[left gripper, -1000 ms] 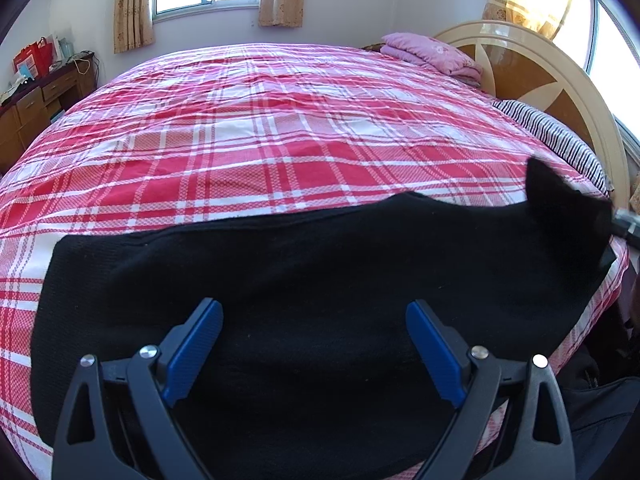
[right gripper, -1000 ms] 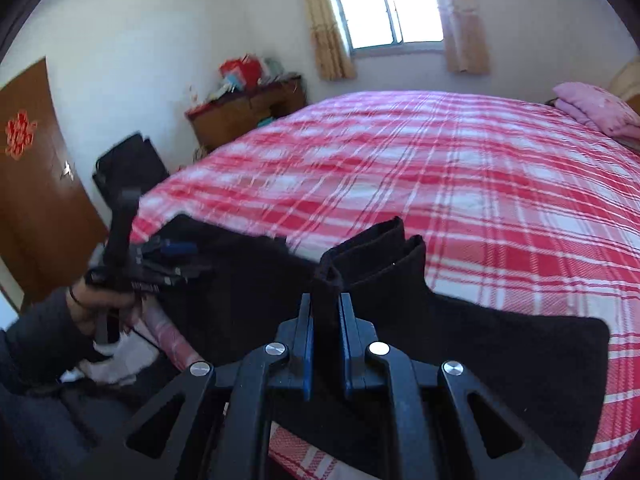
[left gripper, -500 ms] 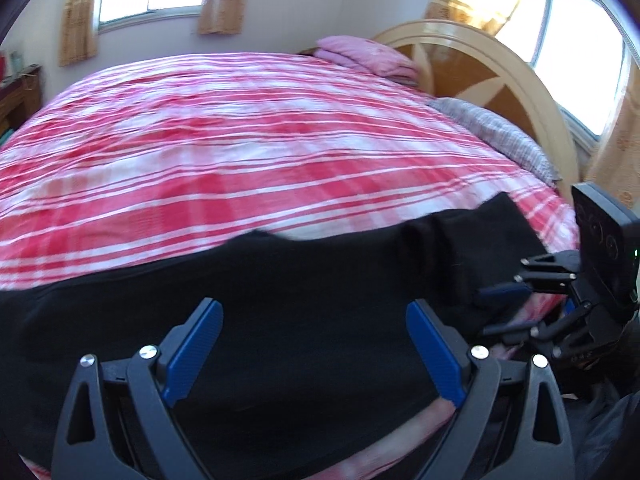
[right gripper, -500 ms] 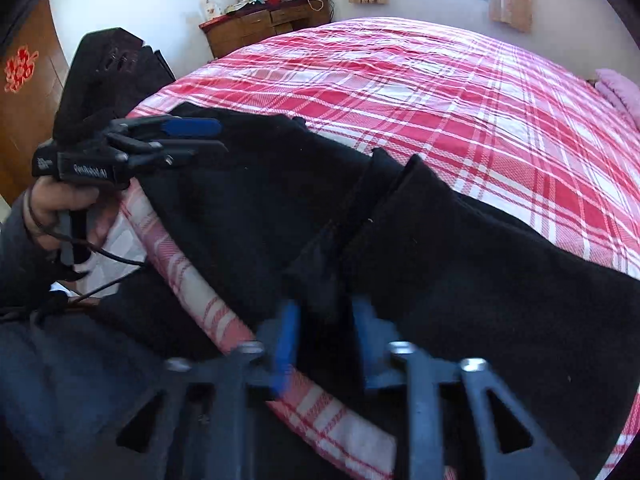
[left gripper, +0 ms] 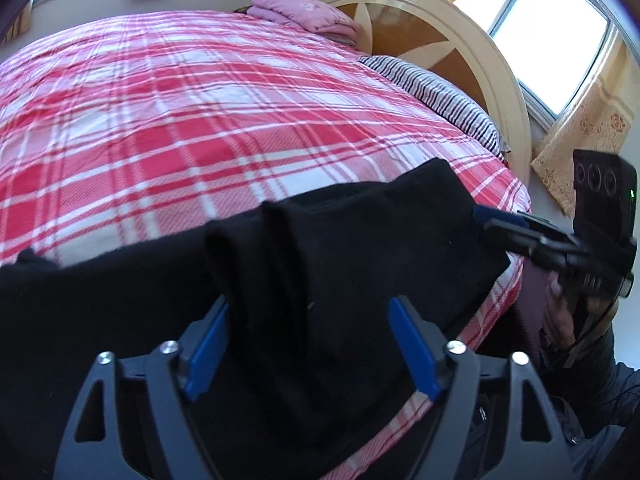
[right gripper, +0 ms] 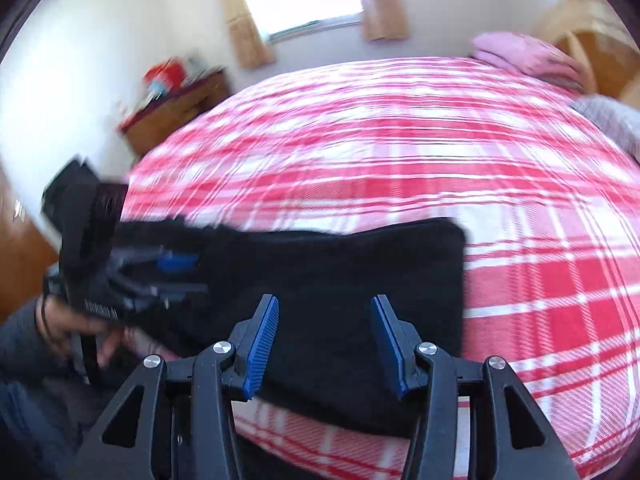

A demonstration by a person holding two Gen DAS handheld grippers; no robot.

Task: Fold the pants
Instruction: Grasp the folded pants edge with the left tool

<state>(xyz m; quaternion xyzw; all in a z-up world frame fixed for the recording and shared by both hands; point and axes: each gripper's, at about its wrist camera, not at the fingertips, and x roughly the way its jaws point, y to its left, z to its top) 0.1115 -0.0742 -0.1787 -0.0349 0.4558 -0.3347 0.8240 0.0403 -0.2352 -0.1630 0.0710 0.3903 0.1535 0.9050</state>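
Observation:
Black pants (left gripper: 344,264) lie along the near edge of a bed with a red and white plaid cover (left gripper: 200,120). My left gripper (left gripper: 308,308) is open, its blue pads on either side of a raised fold of the pants. My right gripper (right gripper: 324,308) is open and empty just above the pants (right gripper: 340,272). It also shows in the left wrist view (left gripper: 500,220), beside the right end of the pants. The left gripper shows in the right wrist view (right gripper: 180,264) at the pants' left end.
A rounded wooden headboard (left gripper: 460,52), a striped pillow (left gripper: 440,96) and a pink folded blanket (left gripper: 304,8) are at the bed's right end. A wooden dresser (right gripper: 172,108) stands by the far wall. The bed edge runs just under the grippers.
My right gripper has opened and let go of the pants end, which now lies flat. My left gripper stayed open and moved right, over a fold of the pants.

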